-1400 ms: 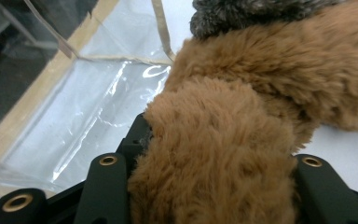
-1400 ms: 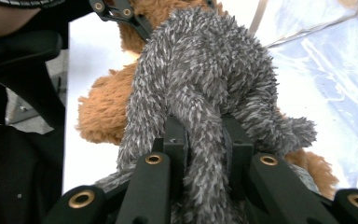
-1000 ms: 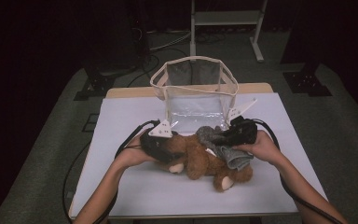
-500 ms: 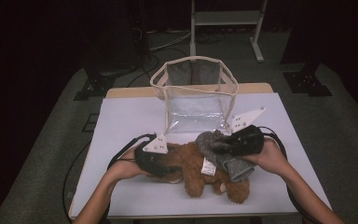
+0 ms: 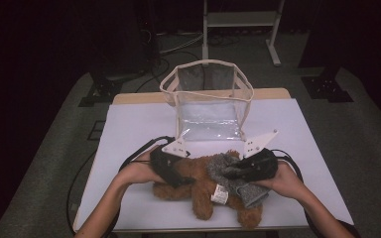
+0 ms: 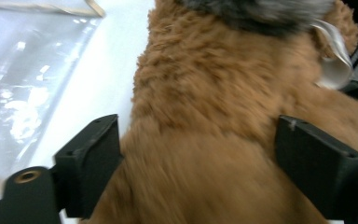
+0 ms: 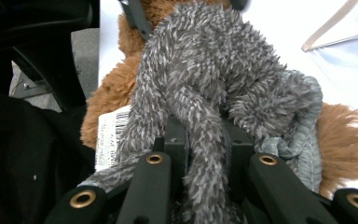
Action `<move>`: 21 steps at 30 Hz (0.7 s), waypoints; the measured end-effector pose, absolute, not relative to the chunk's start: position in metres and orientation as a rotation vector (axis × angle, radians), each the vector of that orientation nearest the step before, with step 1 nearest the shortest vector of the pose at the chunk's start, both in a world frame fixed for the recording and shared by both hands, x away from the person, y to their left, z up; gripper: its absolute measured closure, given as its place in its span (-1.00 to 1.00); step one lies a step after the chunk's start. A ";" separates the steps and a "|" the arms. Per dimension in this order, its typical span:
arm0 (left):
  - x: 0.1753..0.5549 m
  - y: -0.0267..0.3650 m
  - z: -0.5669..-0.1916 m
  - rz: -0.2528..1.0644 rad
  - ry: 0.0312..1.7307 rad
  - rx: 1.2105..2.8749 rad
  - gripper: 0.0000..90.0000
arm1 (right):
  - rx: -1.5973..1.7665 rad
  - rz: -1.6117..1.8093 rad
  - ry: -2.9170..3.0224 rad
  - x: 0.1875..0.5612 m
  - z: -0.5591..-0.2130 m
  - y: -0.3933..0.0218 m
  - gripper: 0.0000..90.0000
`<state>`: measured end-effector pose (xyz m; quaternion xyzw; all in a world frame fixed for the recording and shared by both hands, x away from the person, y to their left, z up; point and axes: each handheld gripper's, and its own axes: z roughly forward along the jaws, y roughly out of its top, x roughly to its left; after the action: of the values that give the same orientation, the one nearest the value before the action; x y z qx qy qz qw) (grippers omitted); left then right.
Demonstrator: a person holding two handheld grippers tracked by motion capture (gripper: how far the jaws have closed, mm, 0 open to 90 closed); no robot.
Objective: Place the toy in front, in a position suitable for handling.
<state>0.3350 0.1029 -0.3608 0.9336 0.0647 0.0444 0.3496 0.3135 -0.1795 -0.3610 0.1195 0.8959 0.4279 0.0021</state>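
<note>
A brown plush toy (image 5: 198, 181) lies on the white table (image 5: 139, 124) near its front edge, with a grey fuzzy garment (image 5: 245, 191) over its right part. My left gripper (image 5: 176, 177) straddles the toy's body. In the left gripper view its jaws (image 6: 198, 154) have just been opening and stand wide, with brown fur (image 6: 205, 93) filling the gap between them. My right gripper (image 5: 228, 173) is shut on the grey garment (image 7: 200, 70), a strand of it pinched between the jaws (image 7: 205, 140). A white barcode label (image 7: 112, 135) hangs from the toy beside them.
A clear plastic bag with a beige rim (image 5: 208, 106) stands open just behind the toy, at the middle of the table. Black cables (image 5: 144, 148) trail from both grippers across the table. A metal stand (image 5: 240, 22) rises from the floor beyond the table.
Both hands have pulled toward the table's front edge, and the toy and garment came with them. The right gripper keeps hold of the garment.
</note>
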 end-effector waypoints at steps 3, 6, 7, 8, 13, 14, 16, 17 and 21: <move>0.339 0.090 -0.365 0.030 0.159 2.449 -0.74 | 0.353 1.350 2.815 0.309 -0.362 -0.181 0.68; 0.346 0.079 -0.372 -0.086 0.162 2.508 -0.69 | 0.358 1.362 2.821 0.309 -0.363 -0.183 0.68; 0.347 0.078 -0.372 -0.093 0.155 2.513 -0.60 | 0.354 1.368 2.821 0.310 -0.364 -0.184 0.68; 0.348 0.077 -0.372 -0.079 0.136 2.524 -0.48 | 0.362 1.370 2.823 0.311 -0.364 -0.184 0.68; 0.345 0.076 -0.363 0.034 0.114 2.484 0.11 | 0.398 1.378 2.808 0.319 -0.357 -0.190 0.67; 0.345 0.078 -0.359 0.090 0.125 2.439 0.18 | 0.413 1.362 2.782 0.324 -0.350 -0.193 0.67; 0.347 0.079 -0.356 0.120 0.125 2.420 0.21 | 0.412 1.363 2.779 0.326 -0.347 -0.194 0.67; 0.350 0.079 -0.351 0.165 0.133 2.398 0.22 | 0.428 1.354 2.771 0.332 -0.339 -0.196 0.67; 0.355 0.079 -0.339 0.269 0.129 2.359 0.22 | 0.415 1.326 2.753 0.340 -0.326 -0.195 0.67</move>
<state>0.3554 0.0785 -0.3389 0.9207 0.0503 0.1048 0.3727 0.3404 -0.1945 -0.3258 0.1345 0.8924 0.4298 0.0289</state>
